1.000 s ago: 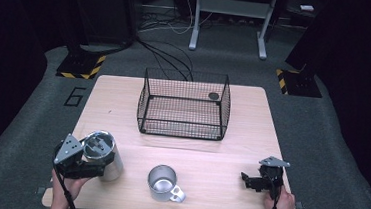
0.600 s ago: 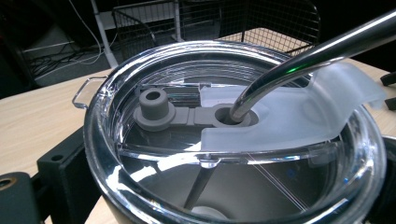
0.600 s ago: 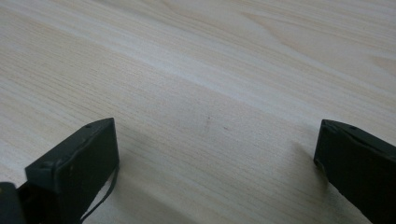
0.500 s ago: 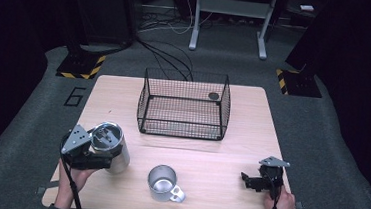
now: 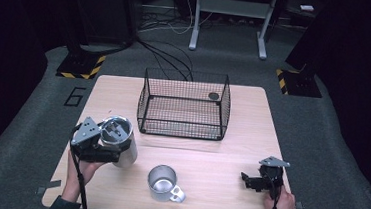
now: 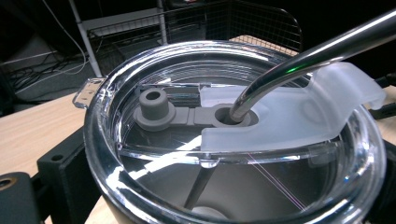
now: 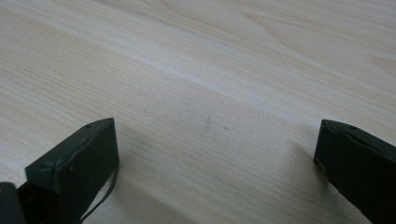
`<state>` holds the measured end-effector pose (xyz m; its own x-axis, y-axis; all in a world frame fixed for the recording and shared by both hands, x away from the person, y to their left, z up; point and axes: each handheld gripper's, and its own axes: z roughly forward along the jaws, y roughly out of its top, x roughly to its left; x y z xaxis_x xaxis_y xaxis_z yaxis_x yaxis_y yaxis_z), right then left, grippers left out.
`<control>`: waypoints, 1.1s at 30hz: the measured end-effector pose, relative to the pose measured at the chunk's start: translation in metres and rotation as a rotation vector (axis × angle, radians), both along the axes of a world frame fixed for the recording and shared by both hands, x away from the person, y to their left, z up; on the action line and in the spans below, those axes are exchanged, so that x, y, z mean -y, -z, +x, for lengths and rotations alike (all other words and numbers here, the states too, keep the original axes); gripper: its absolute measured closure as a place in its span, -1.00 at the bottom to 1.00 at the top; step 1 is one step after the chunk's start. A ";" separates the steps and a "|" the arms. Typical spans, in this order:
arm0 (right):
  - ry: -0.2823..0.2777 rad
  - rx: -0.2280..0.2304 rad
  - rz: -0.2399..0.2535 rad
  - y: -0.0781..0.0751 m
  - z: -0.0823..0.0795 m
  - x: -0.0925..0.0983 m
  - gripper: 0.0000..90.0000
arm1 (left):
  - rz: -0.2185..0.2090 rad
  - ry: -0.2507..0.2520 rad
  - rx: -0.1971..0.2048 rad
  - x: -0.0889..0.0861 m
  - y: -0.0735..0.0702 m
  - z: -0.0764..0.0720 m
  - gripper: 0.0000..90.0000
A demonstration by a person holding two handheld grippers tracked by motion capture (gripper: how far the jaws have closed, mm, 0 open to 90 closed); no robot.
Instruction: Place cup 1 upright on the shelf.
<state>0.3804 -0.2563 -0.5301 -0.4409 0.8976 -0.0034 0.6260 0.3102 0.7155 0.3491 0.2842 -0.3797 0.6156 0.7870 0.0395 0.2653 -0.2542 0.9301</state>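
We have lidded tumbler (image 5: 119, 142) clamped in left claw (image 5: 101, 147), off bench (image 5: 228, 168); right claw (image 5: 250, 181) wide open, empty. Wire basket (image 5: 183, 104) unfilled, steel mug (image 5: 163, 182) untouched.

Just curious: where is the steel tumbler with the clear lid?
In the high view, the steel tumbler sits at the table's left, gripped by the left gripper, left of the metal mug.

Left hand (image 5: 79, 169) comes in from the near edge, forearm angled up, carrying the left gripper (image 5: 101, 147) raised off the worktop, its fingers clamped on a load. Right hand (image 5: 280, 203) sits low at the near right corner. Right gripper (image 5: 252, 181) points toward the left gripper, fingers (image 7: 77, 161) spread wide, nothing between them.
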 end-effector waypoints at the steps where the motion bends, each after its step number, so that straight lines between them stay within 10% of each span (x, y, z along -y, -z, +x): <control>1: 0.001 0.000 0.000 0.000 0.000 0.000 -1.00 | -0.001 0.004 0.004 0.002 -0.001 0.001 -0.92; 33: 0.000 0.000 0.001 0.000 0.000 0.000 -1.00 | 0.006 0.121 0.030 0.051 -0.041 0.044 -0.92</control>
